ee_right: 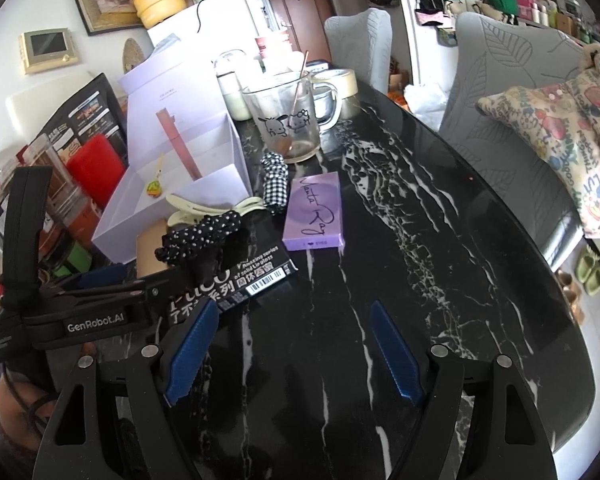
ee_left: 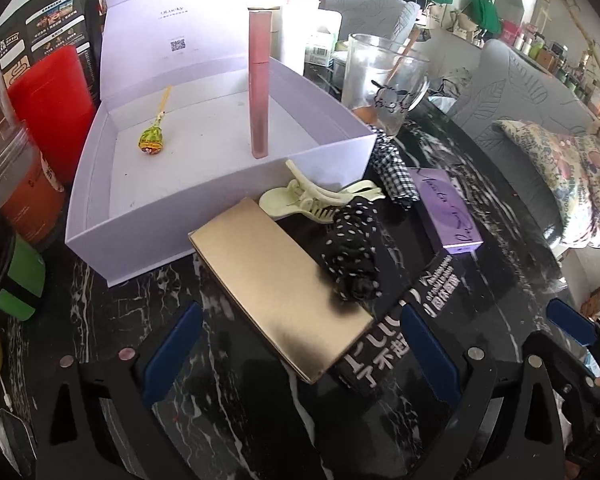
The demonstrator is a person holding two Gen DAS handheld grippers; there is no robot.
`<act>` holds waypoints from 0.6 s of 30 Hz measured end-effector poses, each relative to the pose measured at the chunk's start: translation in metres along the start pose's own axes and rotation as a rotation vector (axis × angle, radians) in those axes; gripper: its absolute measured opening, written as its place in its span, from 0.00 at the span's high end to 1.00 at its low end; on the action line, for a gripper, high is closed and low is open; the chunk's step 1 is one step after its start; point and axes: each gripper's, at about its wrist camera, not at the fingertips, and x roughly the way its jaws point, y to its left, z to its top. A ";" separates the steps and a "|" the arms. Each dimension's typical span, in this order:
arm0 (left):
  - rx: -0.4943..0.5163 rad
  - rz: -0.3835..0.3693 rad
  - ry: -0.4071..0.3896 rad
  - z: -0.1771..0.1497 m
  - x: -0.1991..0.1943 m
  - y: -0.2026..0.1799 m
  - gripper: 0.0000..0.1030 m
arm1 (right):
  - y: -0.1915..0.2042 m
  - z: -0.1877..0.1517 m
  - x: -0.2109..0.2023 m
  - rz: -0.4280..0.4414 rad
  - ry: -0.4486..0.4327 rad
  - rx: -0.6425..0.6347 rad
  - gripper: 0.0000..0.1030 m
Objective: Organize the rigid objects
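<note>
**Both grippers open above a cluttered marble table**

The left gripper [ee_left: 300, 344] hangs over the black marble table [ee_right: 440, 240] with its blue pads [ee_left: 172, 344] spread wide and nothing between them. Just ahead of it lies a gold box [ee_left: 276, 292], its far end close to the front wall of an open white box [ee_left: 204, 216]. A black polka-dot scrunchie [ee_left: 352, 248] rests partly on the gold box and partly on a black carton [ee_left: 400, 320] with white lettering that lies beside the gold box. A pale green hair clip [ee_left: 312, 196] sits between the gold box and the white box.

Inside the white box a pink tube [ee_left: 259, 80] stands leaning against the raised lid, and a lollipop [ee_left: 153, 140] lies on the box floor. To the right of the white box, a gingham scrunchie [ee_left: 392, 168] lies near a purple box [ee_left: 448, 212], and behind them stands a glass mug [ee_right: 288, 116] with cartoon prints and a stirrer in it.

The right gripper [ee_right: 296, 348] is also wide open and empty, its pads over bare table, to the right of the black carton and well short of the purple box. In its view the left gripper shows at the left edge, over the gold box.

Jars and a red container [ee_left: 52, 100] crowd the table's left edge.
</note>
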 end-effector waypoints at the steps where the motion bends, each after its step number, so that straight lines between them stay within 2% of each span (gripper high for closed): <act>1: 0.001 0.023 0.007 0.001 0.003 0.001 0.02 | 0.001 0.001 0.002 0.001 0.002 0.001 0.23; 4: -0.009 0.050 0.024 0.000 0.009 0.006 0.02 | 0.002 0.003 0.004 -0.003 0.002 -0.004 0.23; 9: -0.035 0.008 0.039 -0.004 0.007 0.018 0.02 | 0.006 0.003 0.008 0.009 0.012 -0.003 0.23; 18: -0.023 0.071 0.038 -0.017 -0.008 0.045 0.02 | 0.021 0.000 0.017 0.035 0.032 -0.022 0.23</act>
